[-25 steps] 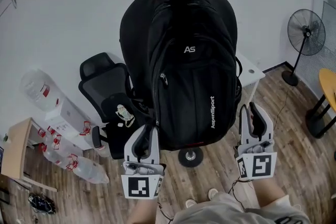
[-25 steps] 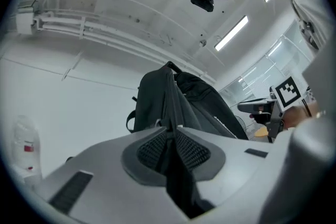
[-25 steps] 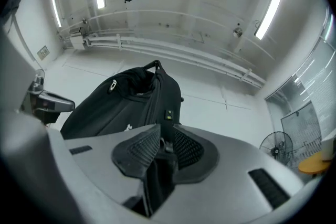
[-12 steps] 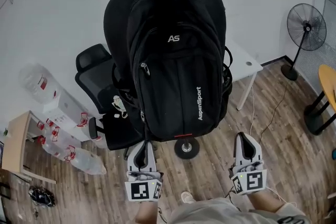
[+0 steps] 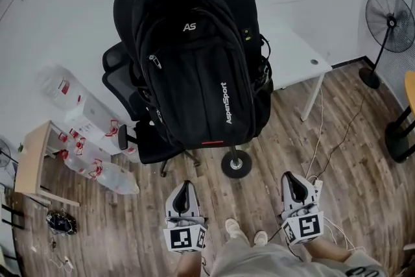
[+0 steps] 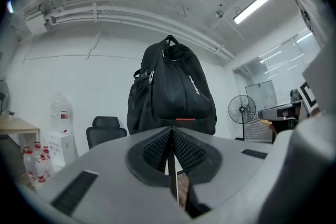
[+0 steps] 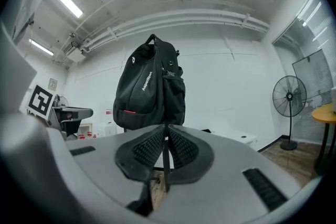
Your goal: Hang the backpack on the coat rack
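Task thing: black fabric backpack with white lettering (image 5: 191, 55) hangs upright from the top of the coat rack, clear of the floor; the rack's round dark base (image 5: 236, 164) shows below it on the wood-plank floor (image 5: 337, 204).
Top loop: seen in the left gripper view at the backpack's crown (image 6: 169, 40); the hook itself is too small to tell.
Left gripper (image 5: 184, 188): low by the person's waist, well apart from the backpack; ribbed pads (image 6: 157, 148) pressed together, nothing between them.
Right gripper (image 5: 294, 181): same height, also well apart; jaws closed flat on each other, empty (image 7: 165, 147).
Surroundings: black mesh office chair (image 5: 139, 139) just behind the backpack, white table (image 5: 298, 61) to its right, black standing fan (image 5: 389, 13) further right.
Step in hand: hanging looks done; this reads as the stand-off and check.
Doing it well: keep both grippers off the backpack so it does not swing, look that the loop sits deep on its hook and that the rack base stays flat under the load.
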`<state>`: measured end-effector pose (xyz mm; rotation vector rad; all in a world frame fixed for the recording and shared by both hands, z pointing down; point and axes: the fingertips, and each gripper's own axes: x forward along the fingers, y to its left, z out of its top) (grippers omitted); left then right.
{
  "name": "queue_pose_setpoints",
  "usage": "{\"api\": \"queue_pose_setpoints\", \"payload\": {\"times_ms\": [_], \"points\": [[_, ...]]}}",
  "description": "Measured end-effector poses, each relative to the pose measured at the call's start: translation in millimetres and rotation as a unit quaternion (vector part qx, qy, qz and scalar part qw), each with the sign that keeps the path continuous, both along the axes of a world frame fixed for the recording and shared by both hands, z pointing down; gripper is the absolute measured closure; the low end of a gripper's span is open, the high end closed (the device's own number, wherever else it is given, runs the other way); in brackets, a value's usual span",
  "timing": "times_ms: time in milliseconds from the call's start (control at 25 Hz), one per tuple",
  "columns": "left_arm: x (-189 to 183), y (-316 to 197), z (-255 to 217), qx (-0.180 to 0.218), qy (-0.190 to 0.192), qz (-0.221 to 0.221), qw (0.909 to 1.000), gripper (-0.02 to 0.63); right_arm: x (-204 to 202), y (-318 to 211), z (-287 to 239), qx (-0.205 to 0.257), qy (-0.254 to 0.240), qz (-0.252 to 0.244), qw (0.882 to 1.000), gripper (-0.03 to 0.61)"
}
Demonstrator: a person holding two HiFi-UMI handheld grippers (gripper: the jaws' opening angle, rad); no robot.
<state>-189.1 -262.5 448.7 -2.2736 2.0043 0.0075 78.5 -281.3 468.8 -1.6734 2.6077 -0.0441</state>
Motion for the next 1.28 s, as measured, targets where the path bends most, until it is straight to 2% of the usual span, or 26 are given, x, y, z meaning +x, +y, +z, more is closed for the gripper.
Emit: {"api": "queue_pose_setpoints", "payload": {"times_ms": [200, 400, 680, 920, 1120, 1280], "points": [[6.2, 37.2, 28.1, -0.02, 0.007, -0.005, 0.9998, 0.604, -7.8, 29.4, 28.2, -0.03, -0.013, -0.036, 0.999, 0.549], [2.1, 59.0, 40.2, -0.035, 0.018, -0.002, 0.9992, 0.604, -19.5, 50.5, 36.2, -0.037, -0.006, -0.04, 0.998, 0.549], [-8.4, 89.9, 48.5, -0.027, 0.029, 0.053, 0.9978, 0.604, -49.1, 90.7, 31.6, -0.026, 0.006, -0.007, 1.0, 0.549], [-23.5, 127.6, 57.5, -0.041, 0.034, 0.102, 0.9934, 0.604, -85.2, 138.2, 29.9, -0.018, 0.014, 0.017, 1.0, 0.549], [-40.1, 151.4, 73.8, -0.046, 0.039, 0.124, 0.9904, 0.604, -106.2, 171.3, 34.1, -0.024, 0.014, 0.037, 0.999, 0.549], [-56.4, 165.5, 81.5, -0.053, 0.05, 0.122, 0.9898, 0.604, -111.0, 190.7, 40.8, -0.037, 0.011, 0.054, 0.998, 0.549]]}}
